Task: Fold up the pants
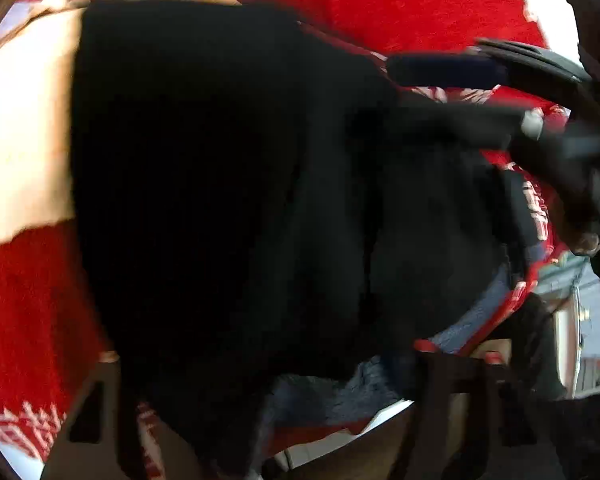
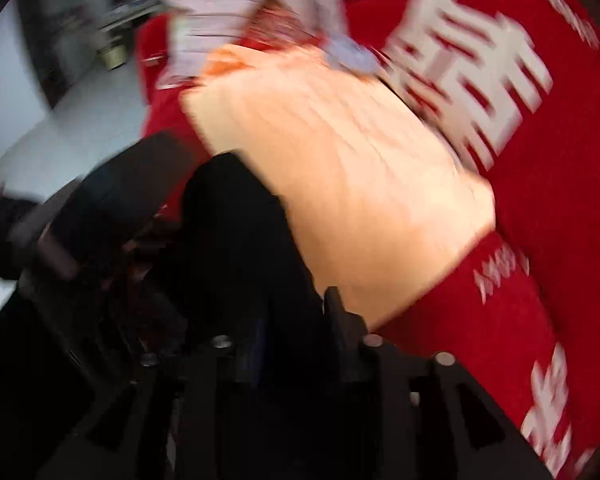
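Observation:
Black pants [image 1: 228,184] fill most of the left wrist view, hanging close in front of the camera over a red cloth with white characters [image 1: 28,288]. My left gripper [image 1: 284,364] is buried in the black fabric; only its finger bases show, so its jaws are hidden. The right gripper shows in this view [image 1: 452,92] at the upper right, its fingers reaching into the pants' edge. In the blurred right wrist view, my right gripper [image 2: 288,320] is shut on a strip of the black pants [image 2: 236,220].
A cream-orange garment [image 2: 332,184] lies on the red cloth [image 2: 548,184], with a pale striped garment [image 2: 228,4] beyond it. A grey-blue fabric [image 1: 472,312] lies under the pants. Floor and furniture [image 2: 52,92] show at the left.

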Motion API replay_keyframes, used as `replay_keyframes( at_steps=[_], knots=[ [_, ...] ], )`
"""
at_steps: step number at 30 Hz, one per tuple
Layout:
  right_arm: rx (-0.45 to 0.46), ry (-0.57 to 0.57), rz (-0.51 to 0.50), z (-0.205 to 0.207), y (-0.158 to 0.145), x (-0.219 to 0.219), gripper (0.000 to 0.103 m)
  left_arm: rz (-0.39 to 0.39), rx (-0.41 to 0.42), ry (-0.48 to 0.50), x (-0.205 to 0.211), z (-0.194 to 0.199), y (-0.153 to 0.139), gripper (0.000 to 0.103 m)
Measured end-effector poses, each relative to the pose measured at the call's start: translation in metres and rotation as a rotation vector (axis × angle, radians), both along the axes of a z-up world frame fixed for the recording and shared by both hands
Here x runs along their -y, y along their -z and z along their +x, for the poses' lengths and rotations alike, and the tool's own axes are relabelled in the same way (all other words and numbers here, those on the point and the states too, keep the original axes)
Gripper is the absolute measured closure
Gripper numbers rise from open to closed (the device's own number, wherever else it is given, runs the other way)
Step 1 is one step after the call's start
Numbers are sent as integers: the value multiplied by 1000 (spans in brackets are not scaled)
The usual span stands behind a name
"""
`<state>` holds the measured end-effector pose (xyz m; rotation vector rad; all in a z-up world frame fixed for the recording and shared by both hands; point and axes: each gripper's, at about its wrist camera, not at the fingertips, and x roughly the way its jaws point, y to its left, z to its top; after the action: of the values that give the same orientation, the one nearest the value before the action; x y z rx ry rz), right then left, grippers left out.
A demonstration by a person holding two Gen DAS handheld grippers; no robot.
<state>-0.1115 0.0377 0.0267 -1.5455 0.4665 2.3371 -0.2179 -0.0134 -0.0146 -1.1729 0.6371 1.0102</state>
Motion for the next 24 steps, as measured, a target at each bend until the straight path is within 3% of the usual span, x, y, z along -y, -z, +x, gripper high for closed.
replay_keyframes(
  at_steps=[1,3,6,8,12,13,15,19,24],
  knots=[
    [-4,79,-30,11,1,-12,55,-16,42,-29,1,-8,0,57],
    [-57,310,-139,50,3,-36,40,-27,82,-58,4,-16,-1,60],
    [-131,549,-253,104,13,-44,31,-15,10,-60,7,-6,-9,61],
    [-127,634,-244,123,19,-40,27,-15,-39,-63,5,2,-13,61],
    [-44,749,-207,150,45,-18,22,-30,-53,-88,1,5,-19,65],
    [-25,757,-223,156,52,-13,22,-33,-59,-92,2,4,-23,66],
    [-21,724,-133,158,48,14,19,-42,-70,-98,4,7,-29,69],
    [24,617,-130,156,44,63,8,-33,-88,-93,5,13,-46,76],
    [32,509,-108,173,30,118,6,-14,-129,-76,5,33,-77,78]
  ],
)
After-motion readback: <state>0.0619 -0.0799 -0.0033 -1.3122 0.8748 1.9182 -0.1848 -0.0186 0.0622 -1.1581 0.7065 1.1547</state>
